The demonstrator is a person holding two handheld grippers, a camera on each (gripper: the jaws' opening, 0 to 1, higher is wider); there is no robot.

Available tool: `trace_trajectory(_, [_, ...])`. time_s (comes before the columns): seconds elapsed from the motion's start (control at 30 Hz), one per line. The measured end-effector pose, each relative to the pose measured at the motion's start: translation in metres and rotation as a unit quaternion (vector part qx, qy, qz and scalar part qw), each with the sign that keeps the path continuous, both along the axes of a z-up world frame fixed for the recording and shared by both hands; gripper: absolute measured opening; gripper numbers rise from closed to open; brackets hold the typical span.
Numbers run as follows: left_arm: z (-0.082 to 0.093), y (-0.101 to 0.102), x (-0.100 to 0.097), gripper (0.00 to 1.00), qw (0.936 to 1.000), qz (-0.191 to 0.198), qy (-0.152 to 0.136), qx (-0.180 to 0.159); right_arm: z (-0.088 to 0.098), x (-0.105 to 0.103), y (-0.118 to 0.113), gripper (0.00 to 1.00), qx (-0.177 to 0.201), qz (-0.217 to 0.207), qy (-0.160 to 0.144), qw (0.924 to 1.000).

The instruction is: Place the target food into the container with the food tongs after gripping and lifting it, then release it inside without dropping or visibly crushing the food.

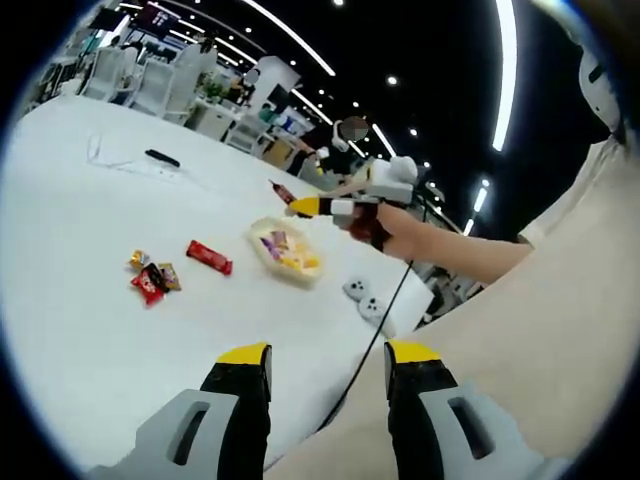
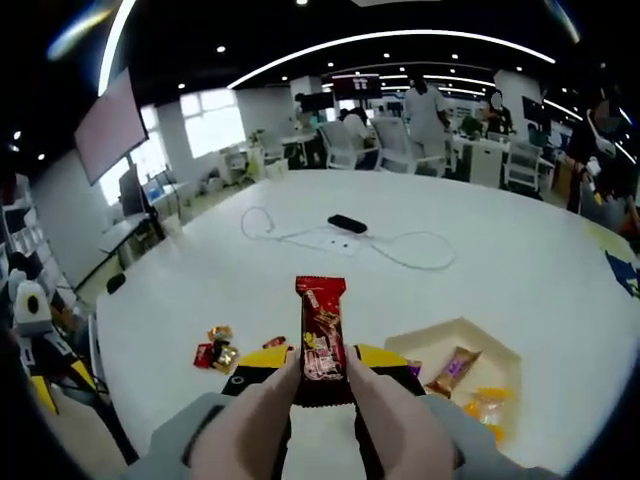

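Note:
In the right gripper view my right gripper [image 2: 322, 357] is shut on a pair of beige food tongs [image 2: 268, 400], and the tongs pinch a red snack bar [image 2: 321, 330] that stands upright above the table. A pale tray [image 2: 452, 327] with several wrapped snacks lies just to the right of it. In the left gripper view the right gripper [image 1: 318, 207] hovers over the far side of the tray [image 1: 262, 228], the red bar's tip [image 1: 279, 190] sticking out beyond it. My left gripper [image 1: 328, 355] is open and holds nothing, near the table's edge.
Another red bar [image 1: 208, 256] and a few small candies [image 1: 150, 276] lie left of the tray on the white table [image 1: 90, 330]. Two white devices [image 1: 362, 298] and a black cable [image 1: 375, 335] sit near the edge. A black object [image 2: 347, 223] with a white cord lies farther off.

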State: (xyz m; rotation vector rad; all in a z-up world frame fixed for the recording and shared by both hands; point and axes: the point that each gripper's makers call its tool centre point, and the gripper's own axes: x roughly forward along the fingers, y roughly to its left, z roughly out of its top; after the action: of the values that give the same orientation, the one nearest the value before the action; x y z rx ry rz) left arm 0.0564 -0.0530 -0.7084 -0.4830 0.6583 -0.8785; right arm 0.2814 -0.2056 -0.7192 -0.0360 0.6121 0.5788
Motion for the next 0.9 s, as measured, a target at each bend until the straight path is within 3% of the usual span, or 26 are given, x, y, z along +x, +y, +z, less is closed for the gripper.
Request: trace_trajectory(0.9, [0.000, -0.005, 0.004, 0.45, 1.0000, -0.009, 0.001, 0.000, 0.001, 0.001, -0.020, 0.23, 0.000, -0.027, 0.001, 0.9996])
